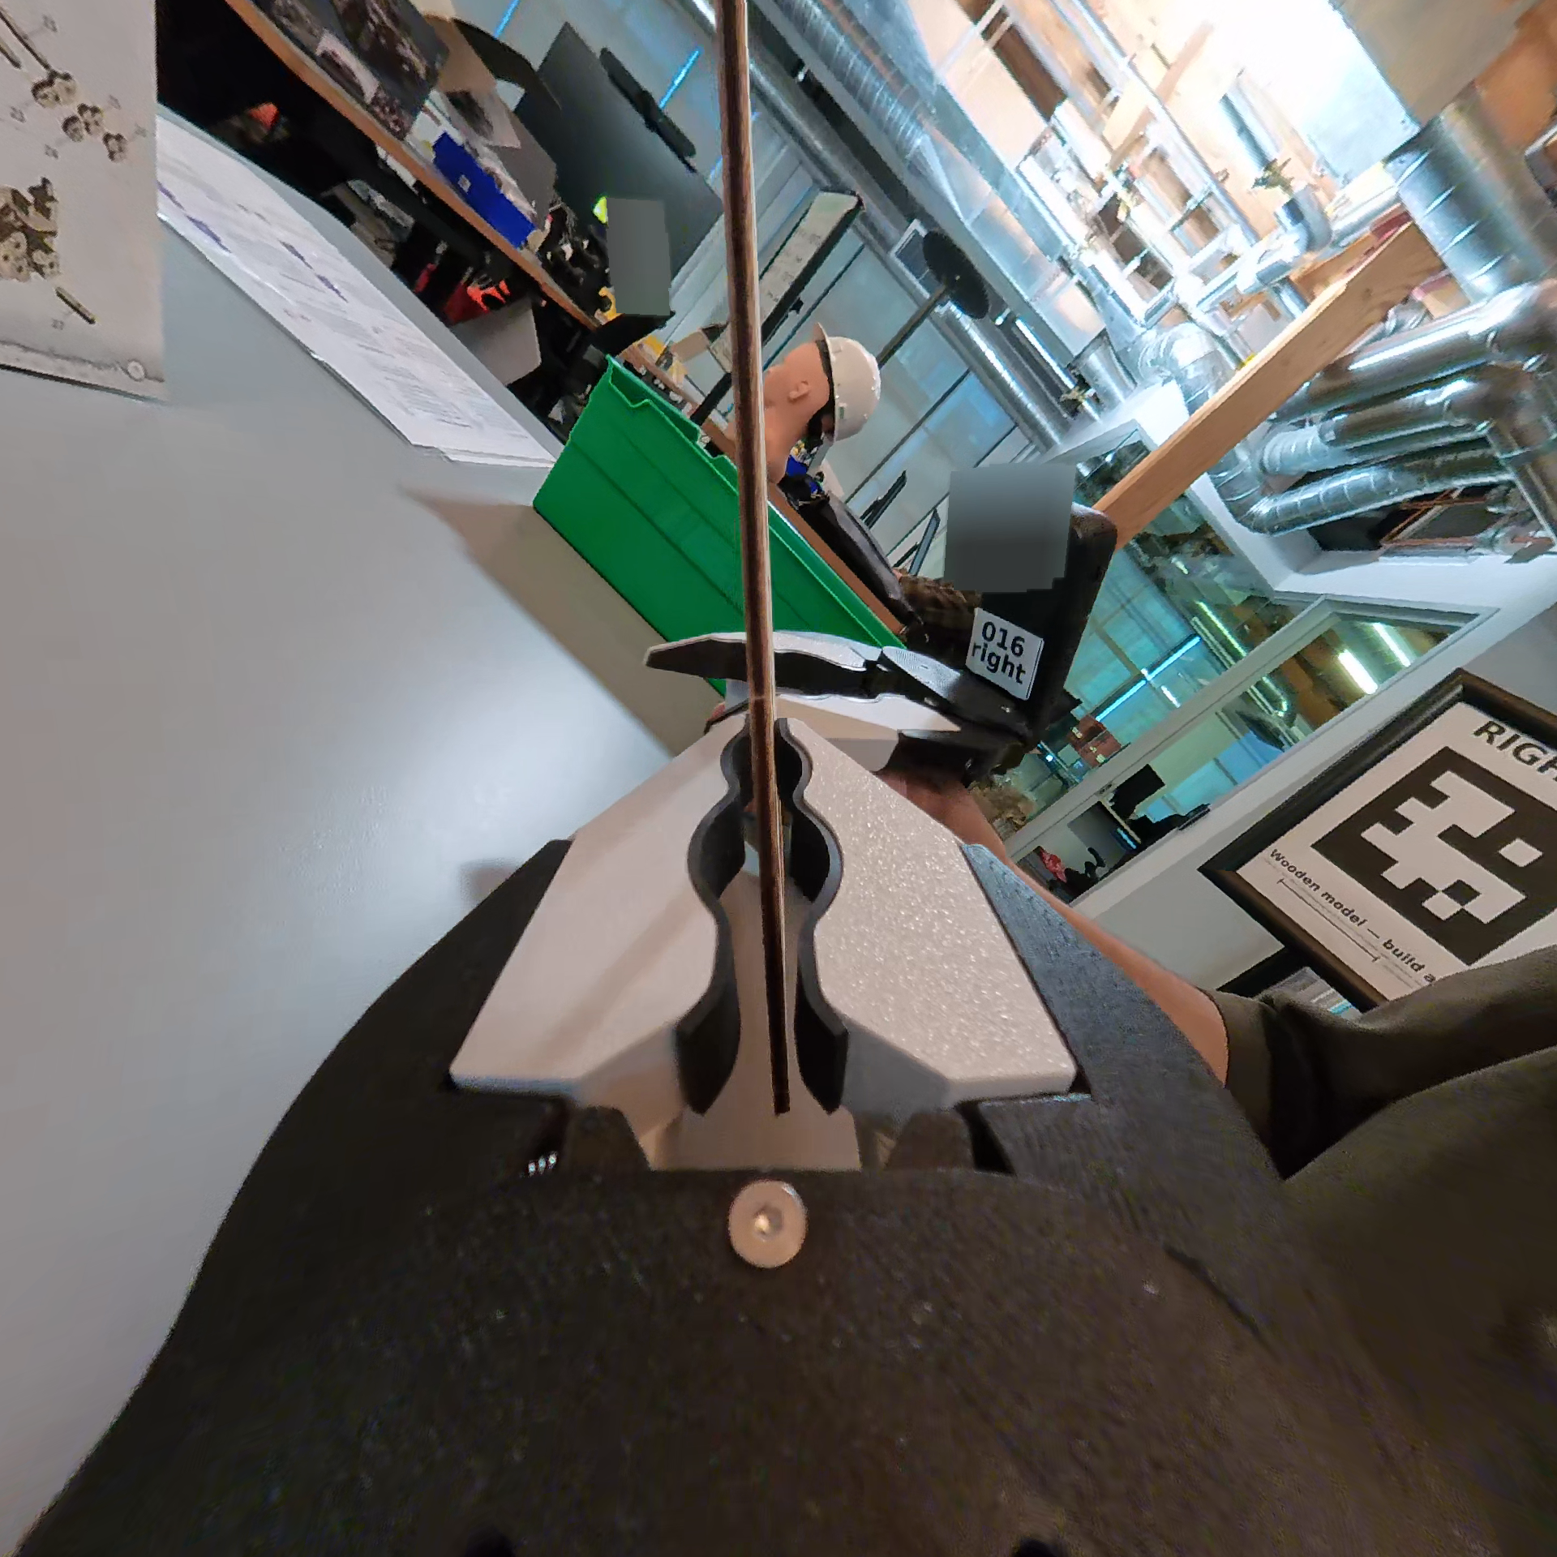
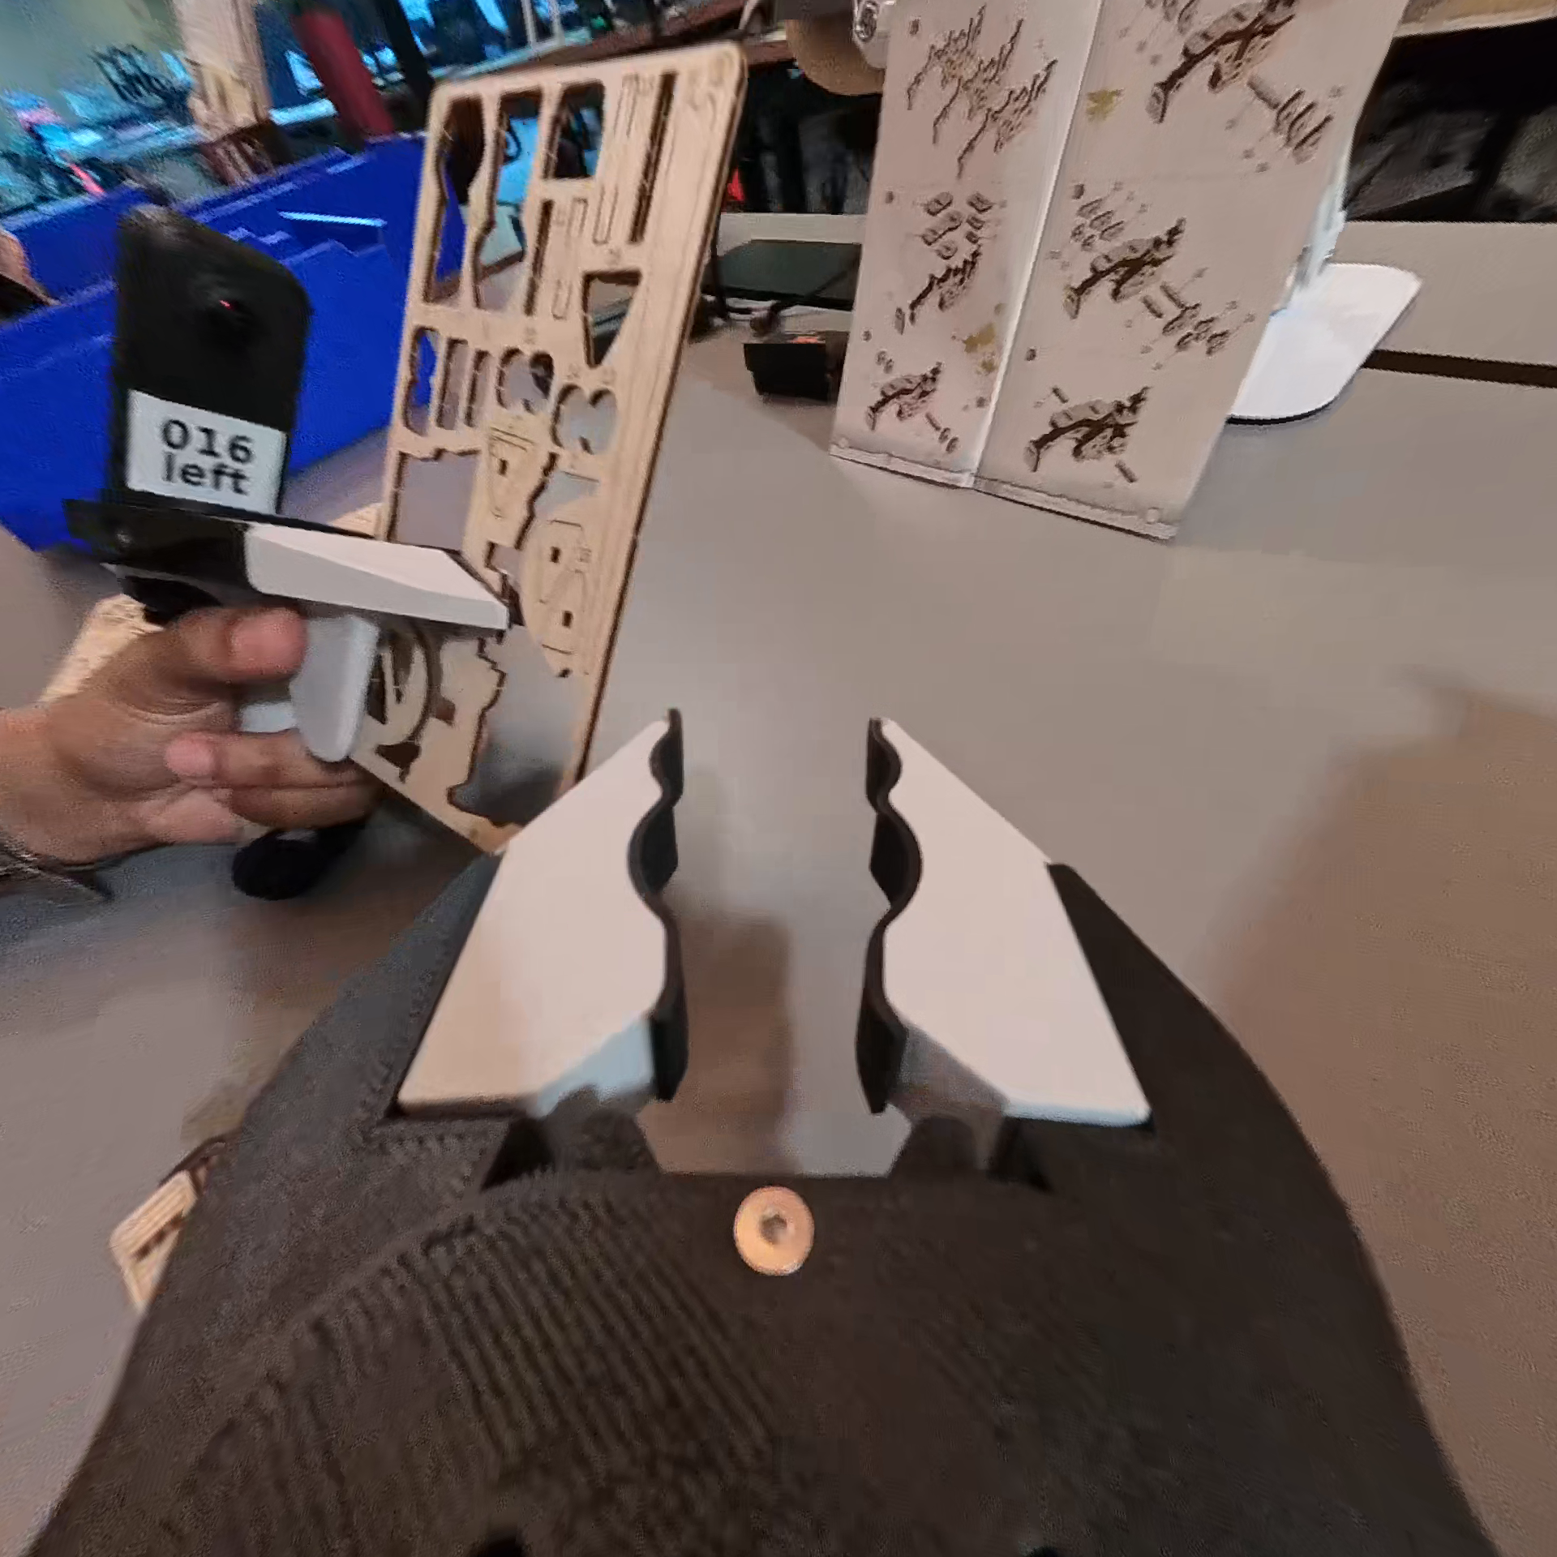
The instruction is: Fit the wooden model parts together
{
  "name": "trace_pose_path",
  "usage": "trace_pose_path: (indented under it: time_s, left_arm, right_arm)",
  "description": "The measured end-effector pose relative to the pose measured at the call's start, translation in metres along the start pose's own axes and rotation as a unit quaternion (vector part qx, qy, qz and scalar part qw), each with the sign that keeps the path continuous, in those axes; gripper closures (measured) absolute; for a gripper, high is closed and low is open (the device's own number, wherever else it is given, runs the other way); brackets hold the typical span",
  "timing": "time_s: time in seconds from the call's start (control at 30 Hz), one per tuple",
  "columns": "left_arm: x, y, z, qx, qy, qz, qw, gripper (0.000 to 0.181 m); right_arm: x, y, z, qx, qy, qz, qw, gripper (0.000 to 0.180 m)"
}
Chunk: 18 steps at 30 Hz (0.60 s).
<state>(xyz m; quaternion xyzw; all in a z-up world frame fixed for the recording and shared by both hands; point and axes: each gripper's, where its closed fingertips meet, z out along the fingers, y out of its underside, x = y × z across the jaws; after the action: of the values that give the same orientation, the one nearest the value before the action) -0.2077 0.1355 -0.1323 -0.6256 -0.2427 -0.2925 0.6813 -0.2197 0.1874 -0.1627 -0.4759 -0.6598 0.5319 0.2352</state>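
Pale laser-cut wooden sheet (image 2: pixel 539 404) with scorched edges; matt grey table (image 2: pixel 1095 716); grainy black plastic claw (image 2: pixel 771 885).

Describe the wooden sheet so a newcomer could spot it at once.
On the grey table, left of the folded instruction sheets, the left gripper holds a thin wooden sheet upright by its lower part. Unlike anything nearby, it is pale plywood full of cut-out holes.

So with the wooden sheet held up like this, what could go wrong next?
1. The left gripper pinches the thin wooden sheet only near its lower edge; it may twist or slip.
2. Many parts are already cut out, so its thin bridges could snap.
3. The right gripper is open and empty, giving no support.
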Motion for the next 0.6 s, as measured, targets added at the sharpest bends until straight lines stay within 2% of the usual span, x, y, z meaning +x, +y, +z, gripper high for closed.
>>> trace_pose_path:
  time_s: [0.17,0.27,0.5,0.6]
  left_arm:
    - [0.000,-0.001,-0.001,0.004,0.001,0.000,1.000,0.181]
    - [0.000,-0.001,-0.001,0.003,0.001,-0.002,1.000,0.181]
    - [0.000,0.000,-0.001,0.002,-0.001,-0.001,1.000,0.181]
    - [0.006,0.009,0.002,-0.030,0.021,-0.007,0.999,0.181]
  right_arm:
    - [0.000,0.003,0.003,-0.012,0.014,-0.015,1.000,0.129]
    - [-0.005,0.005,0.003,-0.019,-0.020,0.000,1.000,0.121]
    - [-0.003,-0.009,-0.010,0.034,-0.078,0.072,0.994,0.122]
    - [-0.014,-0.011,-0.014,0.044,-0.132,0.103,0.985,0.125]
